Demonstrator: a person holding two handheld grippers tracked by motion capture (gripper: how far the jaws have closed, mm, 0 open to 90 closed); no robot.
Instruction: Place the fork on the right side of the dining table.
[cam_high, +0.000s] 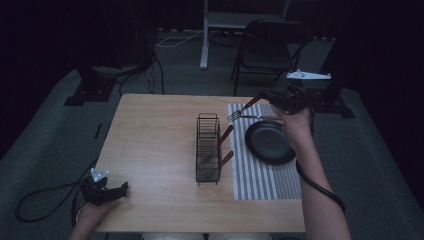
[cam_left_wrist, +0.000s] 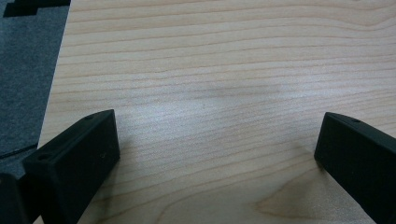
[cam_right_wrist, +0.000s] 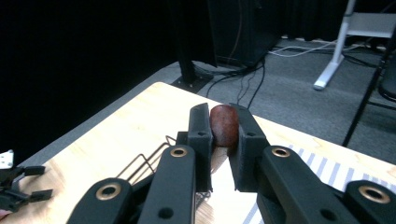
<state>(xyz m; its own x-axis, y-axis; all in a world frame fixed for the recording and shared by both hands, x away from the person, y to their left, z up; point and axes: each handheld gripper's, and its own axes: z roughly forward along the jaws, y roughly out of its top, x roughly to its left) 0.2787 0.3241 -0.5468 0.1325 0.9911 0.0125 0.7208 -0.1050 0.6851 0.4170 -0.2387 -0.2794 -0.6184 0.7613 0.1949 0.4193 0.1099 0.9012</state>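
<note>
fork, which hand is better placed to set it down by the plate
Right. The right tool is shut on the fork by its wooden handle, above the striped mat near the black plate. The left tool rests open at the table's near corner.

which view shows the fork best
The high view: the whole fork shows, tines toward the rack, handle in the right tongs. The right gripper view shows just its brown handle end; the left gripper view shows table.

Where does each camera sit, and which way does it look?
High view: above the table's near side, looking forward and down; both forearms enter from below.
Left gripper view: on the left gripper, facing bare tabletop; open jaws.
Right gripper view: on the right gripper, jaws shut on the fork.
Shared: wire rack, high and right views.
</note>
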